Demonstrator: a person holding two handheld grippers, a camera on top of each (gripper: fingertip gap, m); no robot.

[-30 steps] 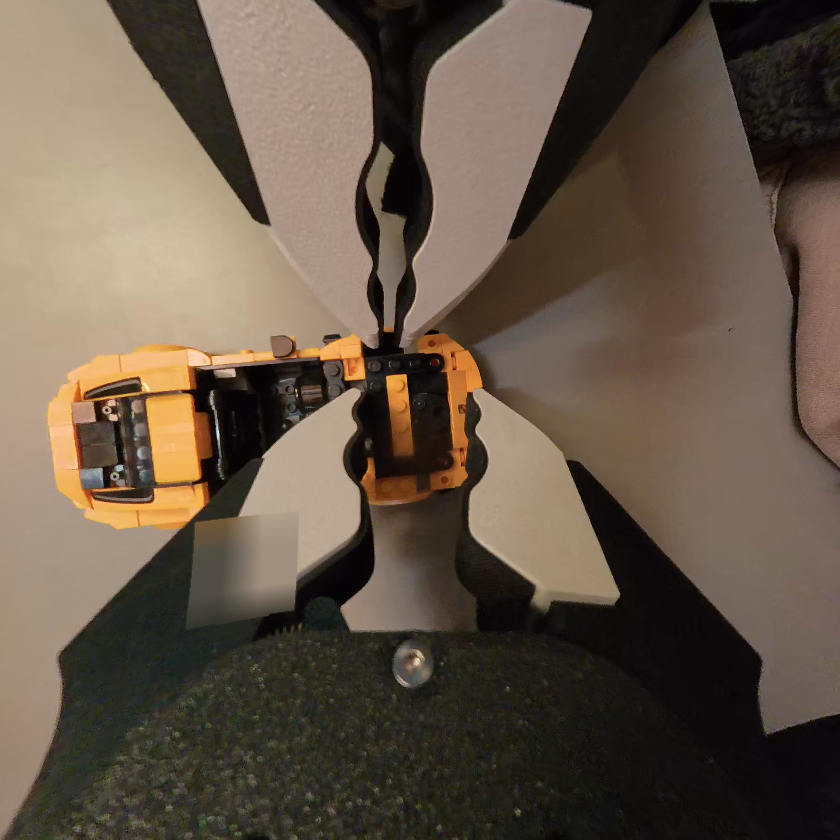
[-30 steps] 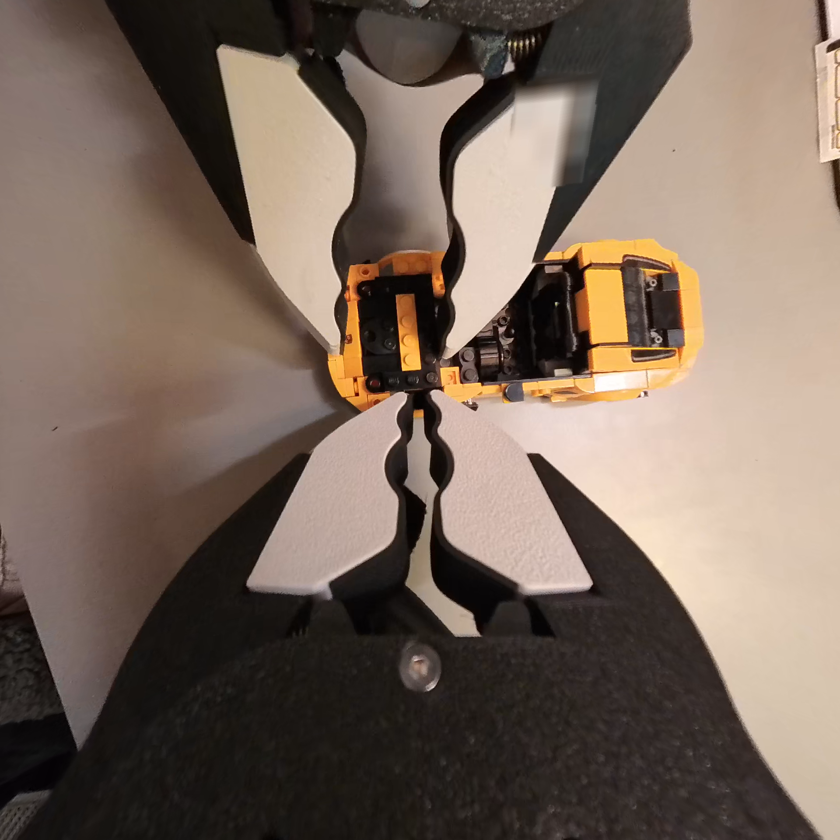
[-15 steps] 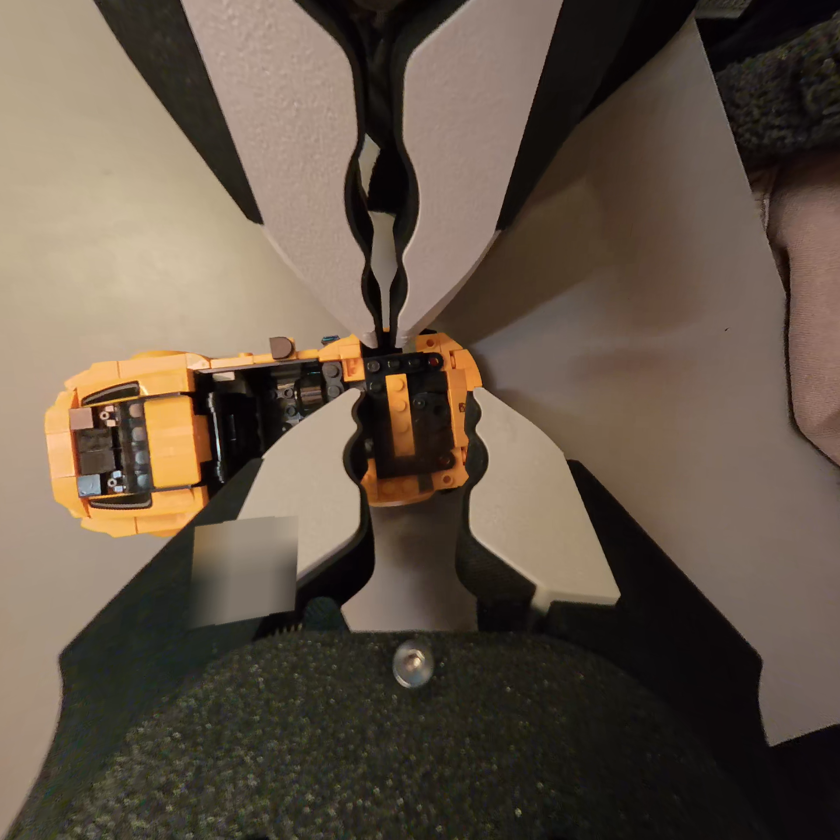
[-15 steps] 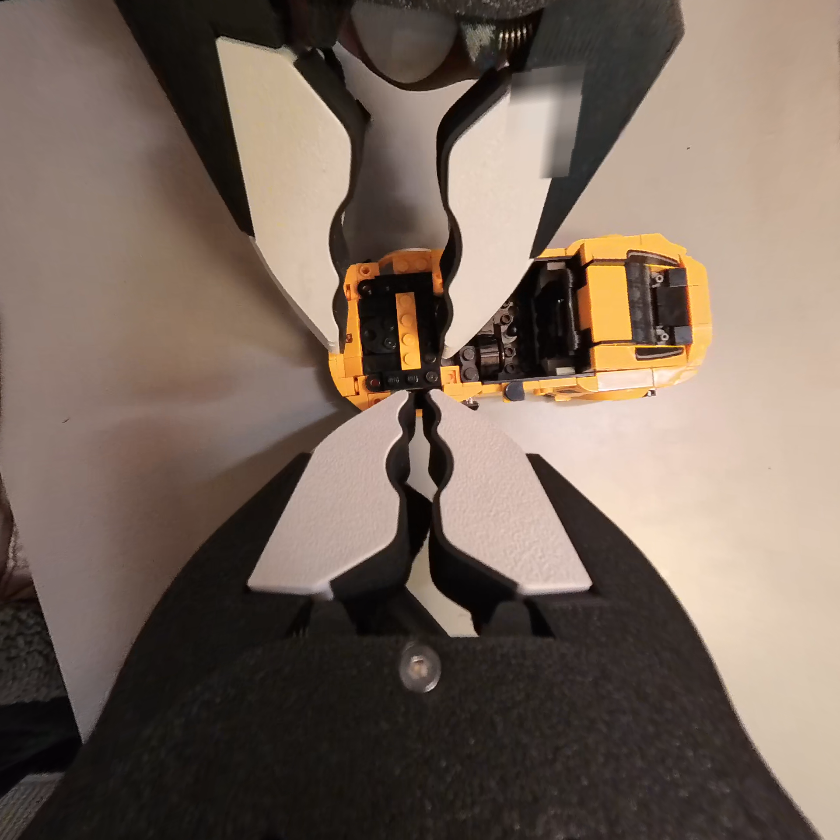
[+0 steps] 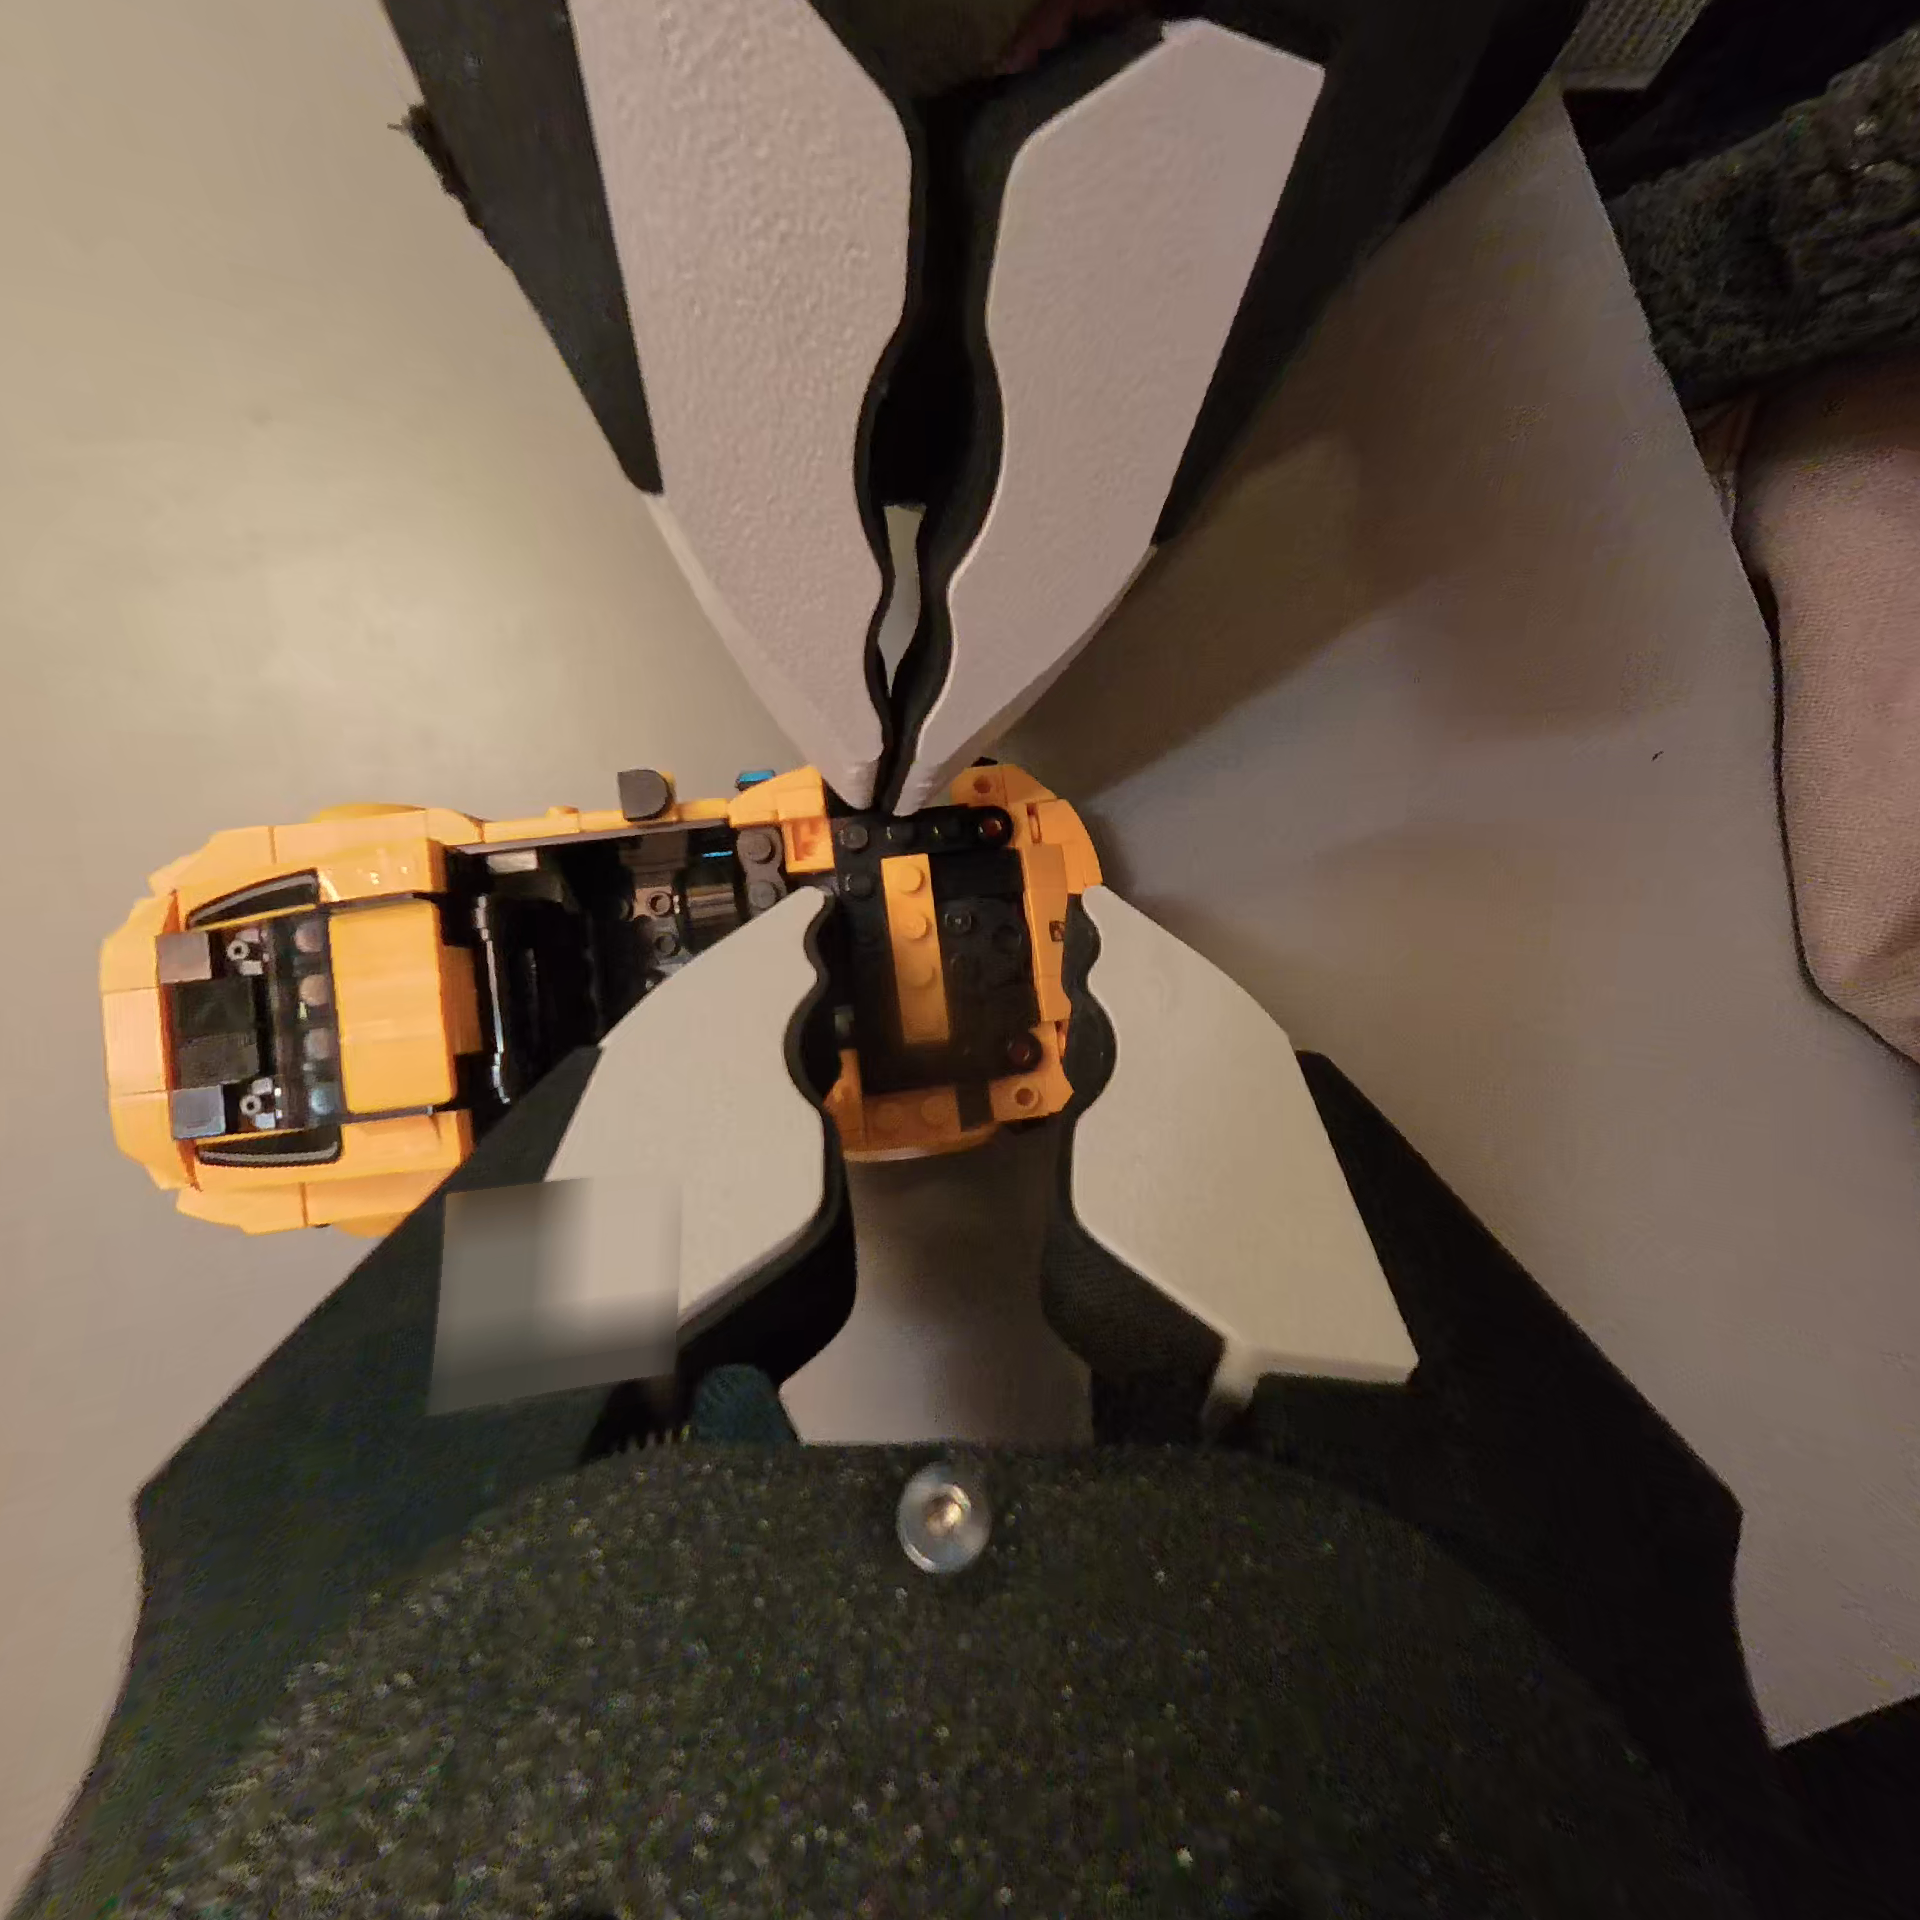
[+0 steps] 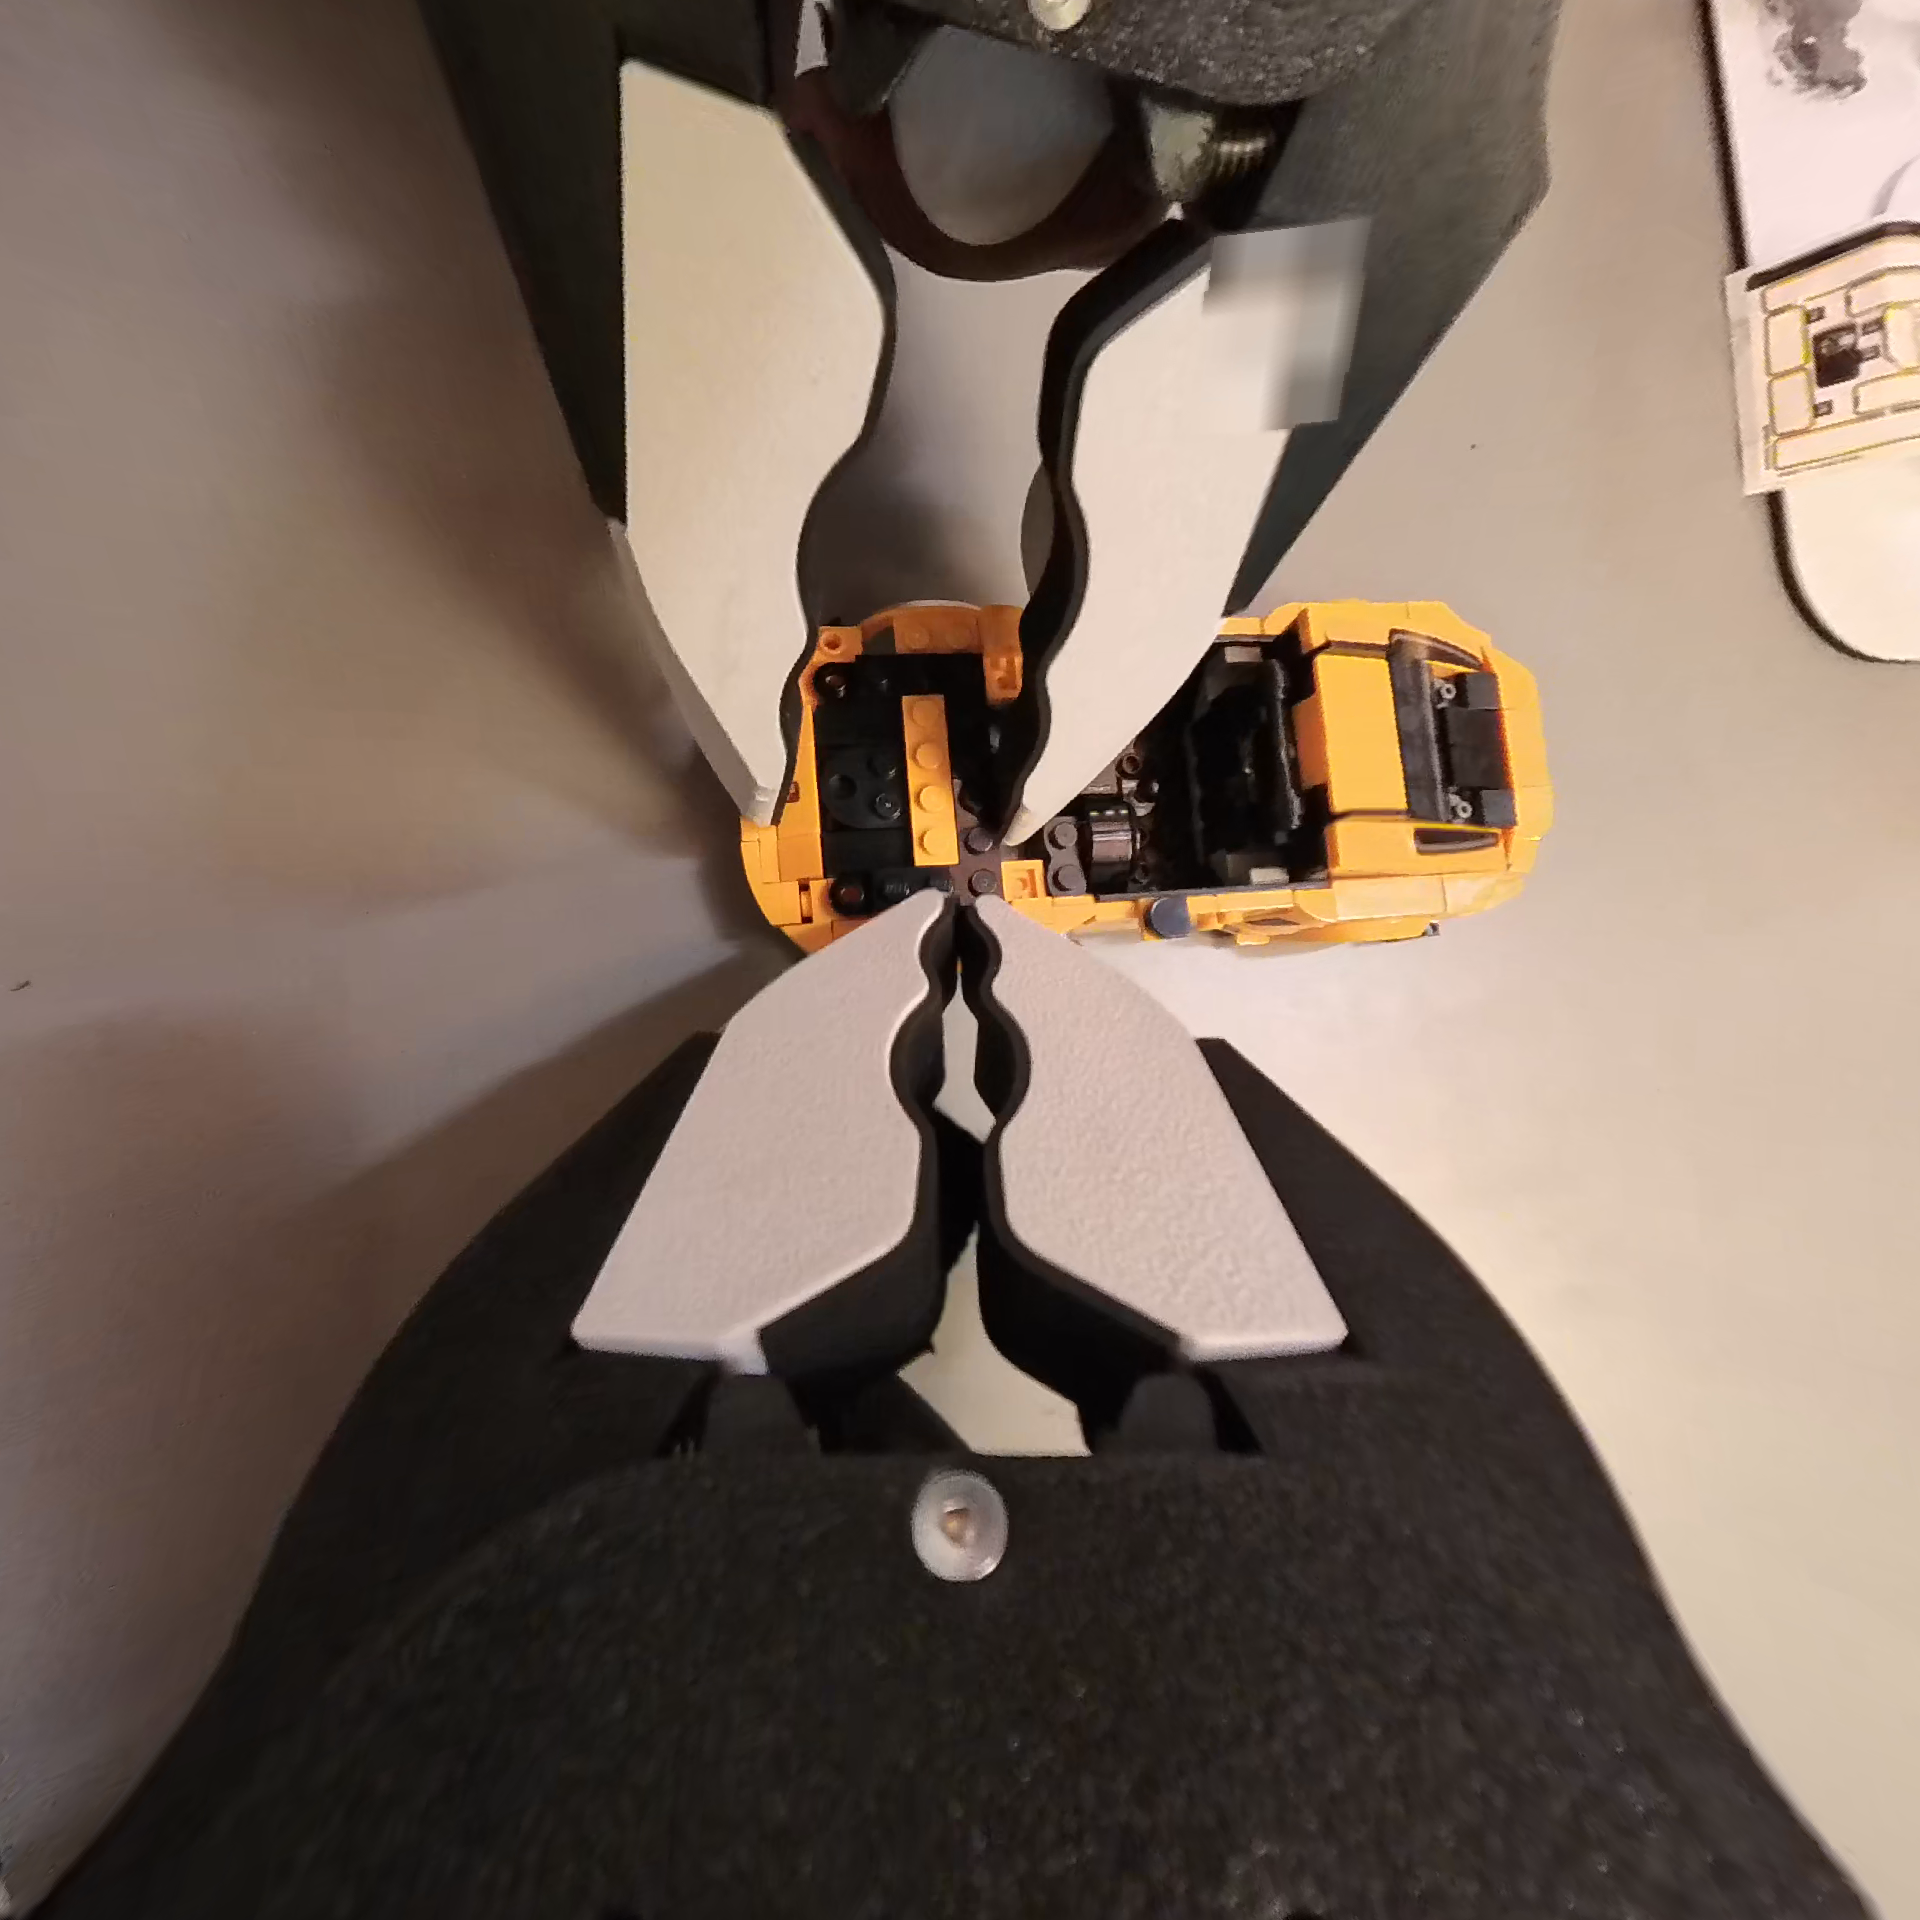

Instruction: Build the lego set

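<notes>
An orange and black lego car (image 5: pixel 384 997) lies on the pale table, its top open and black studs showing. My left gripper (image 5: pixel 948 914) is shut on the car's end section, one finger on each side. The right wrist view shows this gripper (image 6: pixel 891 816) coming in from the top. My right gripper (image 6: pixel 961 906) is shut, and its tips touch the black studded strip (image 6: pixel 977 883) at the car's near edge. It shows from the top in the left wrist view (image 5: pixel 891 800). I cannot tell whether a small piece is between its tips.
A printed paper sheet (image 6: pixel 1829 384) and a white rounded object (image 6: pixel 1860 592) lie at the table's far right. Dark fuzzy fabric (image 5: pixel 1787 229) and pale cloth (image 5: pixel 1860 831) lie beyond the table's edge (image 5: pixel 1704 644). Only a small space, under 4 cm, lies between the two pairs of fingers.
Both grippers stay at the car's end section. The right wrist view has shifted, so the paper sheet now shows at the top right. The car has turned very slightly.
</notes>
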